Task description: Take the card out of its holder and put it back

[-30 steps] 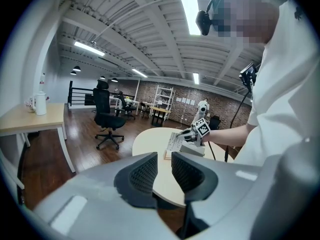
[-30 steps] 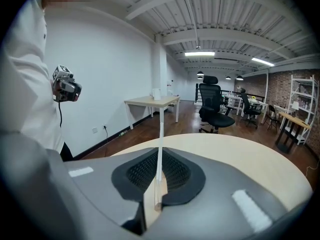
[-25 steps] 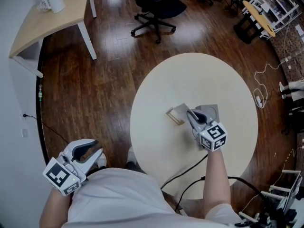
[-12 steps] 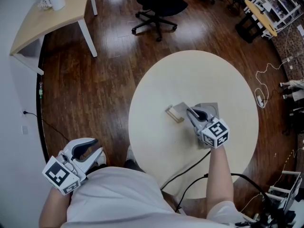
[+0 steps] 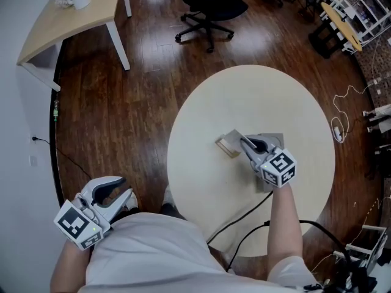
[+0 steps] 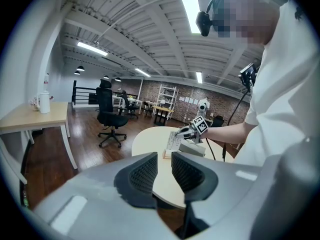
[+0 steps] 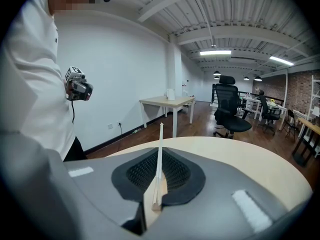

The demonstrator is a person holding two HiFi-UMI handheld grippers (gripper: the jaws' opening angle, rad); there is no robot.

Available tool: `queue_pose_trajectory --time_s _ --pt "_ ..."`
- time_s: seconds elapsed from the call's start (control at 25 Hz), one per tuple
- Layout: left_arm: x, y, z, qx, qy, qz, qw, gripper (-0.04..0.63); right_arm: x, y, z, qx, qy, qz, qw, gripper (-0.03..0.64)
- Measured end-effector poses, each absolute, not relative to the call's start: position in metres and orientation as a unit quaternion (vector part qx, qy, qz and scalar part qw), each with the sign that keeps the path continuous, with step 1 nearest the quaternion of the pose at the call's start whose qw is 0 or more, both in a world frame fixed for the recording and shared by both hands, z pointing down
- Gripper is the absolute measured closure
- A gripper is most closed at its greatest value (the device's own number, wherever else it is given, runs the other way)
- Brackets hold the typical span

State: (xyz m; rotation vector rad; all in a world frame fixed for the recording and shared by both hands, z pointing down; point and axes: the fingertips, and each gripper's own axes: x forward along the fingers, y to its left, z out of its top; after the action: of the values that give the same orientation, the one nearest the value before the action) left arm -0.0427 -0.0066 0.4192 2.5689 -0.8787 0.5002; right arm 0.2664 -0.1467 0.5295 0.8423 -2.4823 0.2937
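Head view is showing the round table filling the middle of the frame, with the person standing at its lower edge; the black office chair is standing on the wood floor at the top of the frame, well apart from the table.

The right gripper is reaching over the centre of the table; its jaws are pressing together on the card, which is rising thin and edge-on between the pads in the right gripper view. The left gripper is hanging at the lower left of the frame, off the table and beside the person's body; its jaws are standing a little apart with nothing between them.

The card's lower edge is meeting the small wooden holder, which is lying on the table just left of the right gripper; the card seems to be sitting in the slot, though I cannot tell how deep.

Compared with one second ago almost nothing is changing; the right gripper is staying clamped on the card at the same place, the holder is not shifting, and the left gripper is remaining idle. I am judging from this that the task is pausing at the slot; the card is either about to be lifted out or is just being seated again.
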Motion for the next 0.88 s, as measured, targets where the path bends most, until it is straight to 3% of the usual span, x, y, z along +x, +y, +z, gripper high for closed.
queue_pose_trajectory --time_s 0.88 --pt "-0.0385 -0.0103 0.4176 0.915 -0.310 0.176 0.191 0.503 0.2707 -0.1431 0.5329 0.310 -0.910 0.115 0.248 0.597"
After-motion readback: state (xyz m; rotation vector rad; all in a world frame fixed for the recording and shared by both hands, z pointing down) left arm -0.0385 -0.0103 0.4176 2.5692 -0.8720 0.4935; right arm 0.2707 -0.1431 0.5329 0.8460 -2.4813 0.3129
